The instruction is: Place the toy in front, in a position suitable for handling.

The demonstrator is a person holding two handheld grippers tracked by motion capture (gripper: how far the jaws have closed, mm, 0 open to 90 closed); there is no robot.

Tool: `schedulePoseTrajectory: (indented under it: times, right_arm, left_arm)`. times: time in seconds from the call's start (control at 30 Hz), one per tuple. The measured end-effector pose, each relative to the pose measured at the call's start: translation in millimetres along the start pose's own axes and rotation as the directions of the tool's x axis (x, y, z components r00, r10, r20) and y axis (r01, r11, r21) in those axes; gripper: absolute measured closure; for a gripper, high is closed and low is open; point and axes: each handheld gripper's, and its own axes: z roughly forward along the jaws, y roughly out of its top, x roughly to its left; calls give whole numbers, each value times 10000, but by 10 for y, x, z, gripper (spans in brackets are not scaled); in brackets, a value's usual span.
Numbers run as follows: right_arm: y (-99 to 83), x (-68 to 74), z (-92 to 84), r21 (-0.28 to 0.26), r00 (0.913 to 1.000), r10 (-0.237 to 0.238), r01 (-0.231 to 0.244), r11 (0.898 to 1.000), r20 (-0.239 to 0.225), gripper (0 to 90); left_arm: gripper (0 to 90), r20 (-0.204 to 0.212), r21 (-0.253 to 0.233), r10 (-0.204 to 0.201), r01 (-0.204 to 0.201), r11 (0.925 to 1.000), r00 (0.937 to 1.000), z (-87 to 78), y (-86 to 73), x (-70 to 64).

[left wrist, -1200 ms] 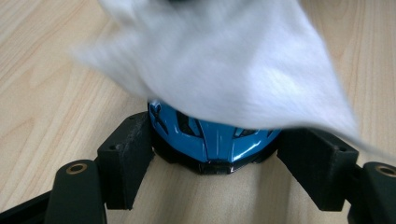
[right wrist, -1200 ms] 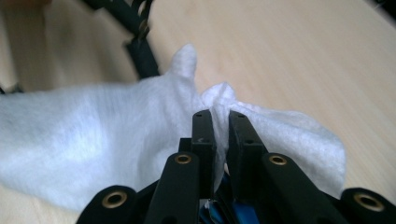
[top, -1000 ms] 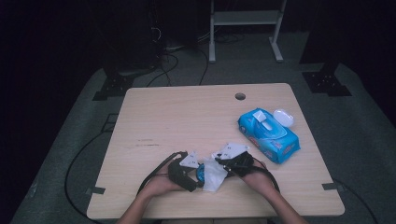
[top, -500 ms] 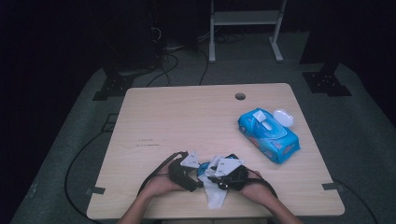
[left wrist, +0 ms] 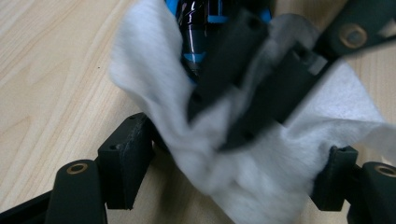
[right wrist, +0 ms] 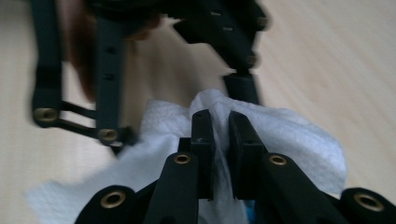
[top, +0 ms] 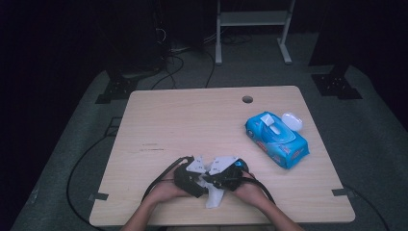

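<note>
Right gripper view: right tongs (right wrist: pixel 219 126) pinch the white wipe (right wrist: pixel 289 135), which lies between spread left tongs (left wrist: pixel 233 177).

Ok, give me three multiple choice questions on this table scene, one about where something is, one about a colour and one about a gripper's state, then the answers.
1. Where does the pack of wipes lie on the table?
A. on the right side
B. at the far left corner
C. under the person's hands

2. What colour is the wipe that the grippers are working on?
A. yellow
B. white
C. green

3. How do the jaws of the right gripper stand?
A. wide open above the table
B. open, away from the wipe
C. closed on a fold of the wipe

Answers: 1 A, the high view shows the blue pack at the table's right. 2 B, both gripper views show white cloth. 3 C, the right gripper view shows its jaws pinching the cloth.
</note>
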Motion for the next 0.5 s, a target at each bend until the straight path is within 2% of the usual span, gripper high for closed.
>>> schedulePoseTrajectory:
  times: [0.03,0.07,0.1,0.13,0.17,0.23,0.3,0.37,0.43,0.47,0.5]
  right_arm:
    - [0,0,0,0,10000,0,0,10000,0,813]
    - [-5,-42,-25,87,9995,191,-193,9998,248,815]
    - [-19,-118,-59,131,9973,535,-542,9984,510,817]
    - [-33,-209,-77,70,9918,1158,-1164,9932,540,820]
    - [-31,-224,-64,56,9906,1292,-1296,9916,458,821]
    - [18,-181,-7,55,9927,1129,-1133,9935,426,821]
    - [74,-161,26,293,9949,899,-913,9954,457,822]
    - [90,-205,-6,521,9930,1033,-1063,9930,580,822]
    - [55,-267,-58,706,9868,1169,-1253,9896,1125,822]
    - [55,-267,-58,706,9868,1169,-1253,9896,1125,822]
    - [-1,-342,-106,673,9780,1781,-1860,9802,1084,822]
  left_arm:
    - [266,0,0,0,0,10000,10000,0,0,0]
    - [266,7,13,38,-38,10000,10000,0,1,3]
    - [266,5,17,44,-44,10000,10000,0,1,3]
    - [265,5,-23,30,-30,10000,10000,5,3,2]
    - [265,27,15,57,-57,10000,10000,1,4,6]
    - [265,70,-18,-4,4,10000,10000,0,2,10]
    - [266,64,-21,2,-2,10000,10000,2,3,7]
    - [266,8,-24,0,0,10000,10000,7,7,-2]
    - [266,-7,-22,28,-28,10000,10000,6,5,0]
    - [266,-7,-22,28,-28,10000,10000,6,5,0]
    - [266,22,-17,45,-45,10000,10000,8,7,2]
